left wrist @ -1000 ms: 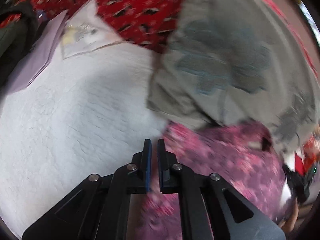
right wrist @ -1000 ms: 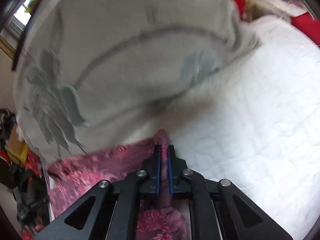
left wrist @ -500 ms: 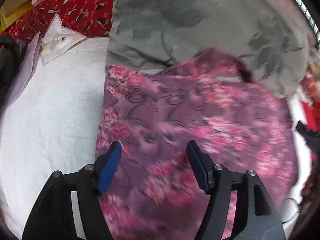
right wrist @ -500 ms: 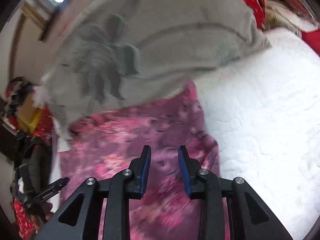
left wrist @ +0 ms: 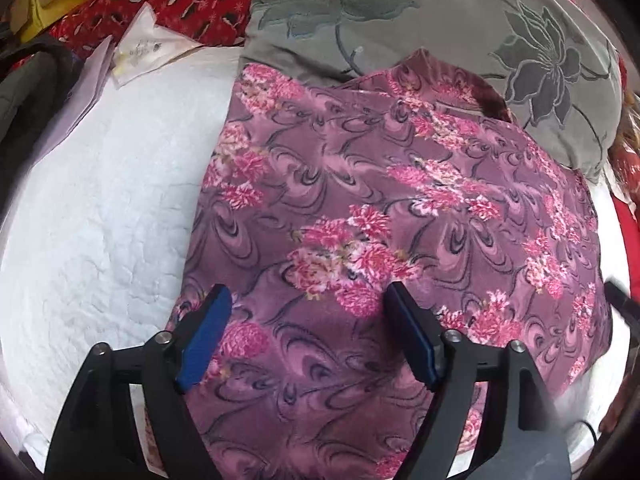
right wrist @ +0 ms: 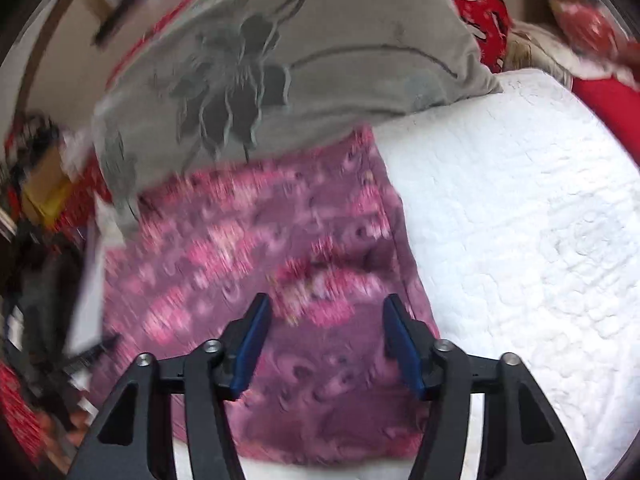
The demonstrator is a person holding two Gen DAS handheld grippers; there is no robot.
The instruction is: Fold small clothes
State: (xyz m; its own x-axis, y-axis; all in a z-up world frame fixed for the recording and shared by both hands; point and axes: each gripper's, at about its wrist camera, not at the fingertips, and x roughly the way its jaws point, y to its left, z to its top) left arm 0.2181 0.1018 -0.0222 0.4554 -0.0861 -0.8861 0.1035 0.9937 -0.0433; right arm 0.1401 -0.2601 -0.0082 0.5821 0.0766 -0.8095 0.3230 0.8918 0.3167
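Step in hand: we judge a fold has just been laid; the floral garment (left wrist: 400, 216) lies flat as a rough rectangle, so what is called for is smoothing it and choosing the next grip.
Garment place: on the white quilted bed cover (left wrist: 100, 200), its far edge touching or slightly overlapping the grey flower-print pillow (left wrist: 440, 32); bare quilt shows to its left in the left wrist view and to its right in the right wrist view.
Left gripper (left wrist: 308, 316): blue-padded fingers spread wide, holding nothing, poised above the near left part of the cloth.
Right gripper (right wrist: 326, 320): fingers likewise spread and holding nothing, above the near right part; this view is motion-blurred, so we cannot tell whether the tips touch the fabric.
How to do it well: we would take both near corners at matching points, pinch only the layers meant to move, carry the edge across evenly, and set it down parallel to the far edge. Keep the cloth clear of the pillow so it does not drag.
Risk: fleecy-looking fabric may cling and bunch; a raised ridge near the far edge (left wrist: 452, 80) may need flattening first.
Count, garments: one.
Count, grippers: two.
Count, pillows: one grey.
Count, other items: a pale plastic packet (left wrist: 148, 48) and a lilac sheet (left wrist: 80, 92) at far left, red patterned fabric (left wrist: 180, 4) behind.
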